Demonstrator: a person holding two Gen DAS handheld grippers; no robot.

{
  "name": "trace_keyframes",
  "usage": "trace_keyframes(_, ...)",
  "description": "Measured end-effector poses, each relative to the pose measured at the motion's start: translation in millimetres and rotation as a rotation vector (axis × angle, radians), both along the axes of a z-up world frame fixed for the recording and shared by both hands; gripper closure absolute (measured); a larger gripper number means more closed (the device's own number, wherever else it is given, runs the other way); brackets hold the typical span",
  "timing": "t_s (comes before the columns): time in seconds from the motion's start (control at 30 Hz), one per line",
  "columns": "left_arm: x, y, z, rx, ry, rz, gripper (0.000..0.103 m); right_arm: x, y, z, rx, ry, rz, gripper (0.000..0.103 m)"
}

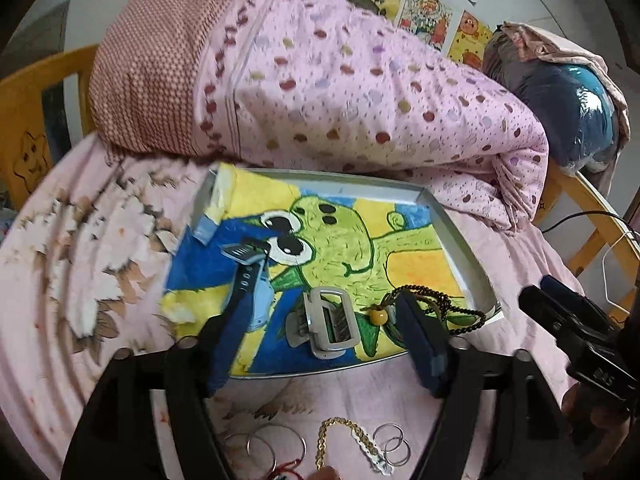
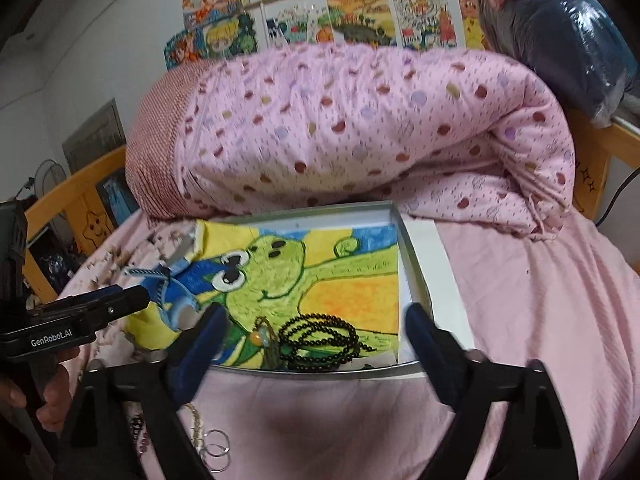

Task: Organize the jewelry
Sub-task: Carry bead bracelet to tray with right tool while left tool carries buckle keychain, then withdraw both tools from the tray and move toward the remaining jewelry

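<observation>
Here, a shallow metal tray (image 1: 472, 268) lies on a pink bed (image 1: 80, 280), lined with a crayon drawing of a green creature (image 1: 352, 236). Far side: a rolled pink dotted quilt (image 1: 360, 92); drawings on the wall (image 2: 340, 12) beyond.

In the tray, left to right: a blue watch (image 1: 250, 276) at the left edge; a grey hair claw (image 1: 326, 322) near the front rim; a dark bead necklace (image 2: 320, 338) with an amber bead (image 1: 379, 316), coiled at the near right.

Left tongs (image 1: 324, 340): released, blue pads spread wide to either side of the claw, not touching it. Nothing gripped.

Right tongs (image 2: 316, 344): released too, pads wide apart, the necklace lying between them in the right wrist view, untouched. A hand (image 2: 52, 396) holds the left tool at that view's left edge.

Still on the bed, nearer than the tray: silver rings (image 1: 264, 446), a gold chain (image 1: 340, 436), a white braided piece (image 1: 372, 452), more rings (image 1: 394, 446). A red cord (image 1: 286, 468) shows at the bottom edge.
</observation>
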State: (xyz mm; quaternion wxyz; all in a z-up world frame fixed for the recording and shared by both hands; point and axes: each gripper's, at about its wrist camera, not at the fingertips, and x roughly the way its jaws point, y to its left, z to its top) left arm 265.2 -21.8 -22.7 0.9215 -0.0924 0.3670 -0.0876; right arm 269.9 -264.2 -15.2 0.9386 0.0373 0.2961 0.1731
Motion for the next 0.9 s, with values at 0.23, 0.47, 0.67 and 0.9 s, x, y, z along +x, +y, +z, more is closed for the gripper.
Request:
trace_keyframes(0.23, -32.2, 9.1, 25.7, 0.006, -0.083, 0.062, 0.004, -35.7, -2.9, 21.0, 0.007, -0.085, -0.012, 0.000)
trace_keyframes(0.47, -78.9, 18.9, 47.9, 0.035, -0.196, 0.073, 0.002, -72.8, -3.3, 38.0, 0.021, -0.155, -0.011, 0.000)
trace_keyframes(0.67, -110.5, 24.4, 55.7, 0.061, -0.229, 0.073, 0.002, -102.0, 1.7, 49.9, 0.013, -0.203, 0.008, 0.000)
trace_keyframes(0.9, -146.9, 30.7, 53.4, 0.111, -0.240, 0.076, 0.002, -129.1, 10.6, 52.9, -0.001, -0.228, 0.045, 0.000)
